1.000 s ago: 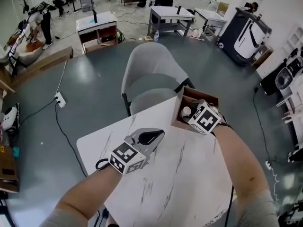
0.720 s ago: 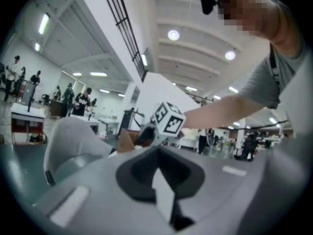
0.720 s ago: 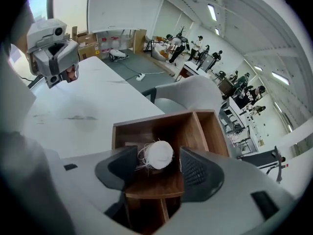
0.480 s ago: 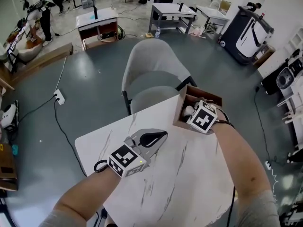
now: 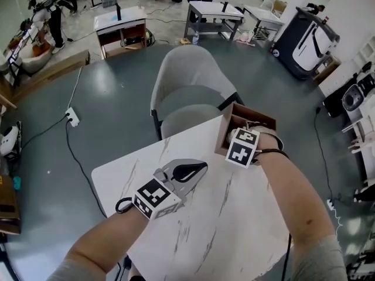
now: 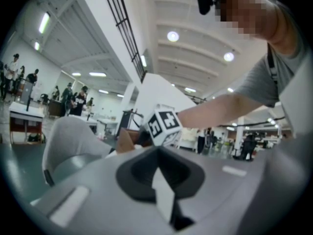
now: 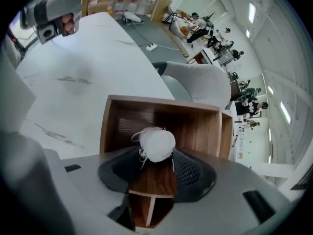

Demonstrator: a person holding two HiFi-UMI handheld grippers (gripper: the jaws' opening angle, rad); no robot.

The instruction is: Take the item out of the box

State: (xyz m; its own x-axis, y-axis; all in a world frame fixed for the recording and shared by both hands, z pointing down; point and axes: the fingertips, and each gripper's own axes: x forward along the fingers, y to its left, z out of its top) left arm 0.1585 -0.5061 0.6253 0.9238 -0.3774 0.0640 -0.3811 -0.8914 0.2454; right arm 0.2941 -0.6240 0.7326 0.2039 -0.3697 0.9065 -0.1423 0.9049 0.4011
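Right gripper [image 7: 157,154] jaws, just closing, straddle the white string ball [image 7: 157,143] inside the wooden box [image 7: 198,126], still apart. Left gripper [image 6: 156,150] jaws closed, empty.

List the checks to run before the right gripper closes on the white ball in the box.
1. White ball lined up between the right gripper jaws: ok.
2. Grip made: not ok. The jaws have just been closing but stand apart, pads off the ball.
3. Jaws clear of the wooden box walls: cannot tell.
4. Box seated open side up on the table: ok, though it stands at the far edge.
5. Left gripper out of the way: ok. It is shut, empty and apart from the box.
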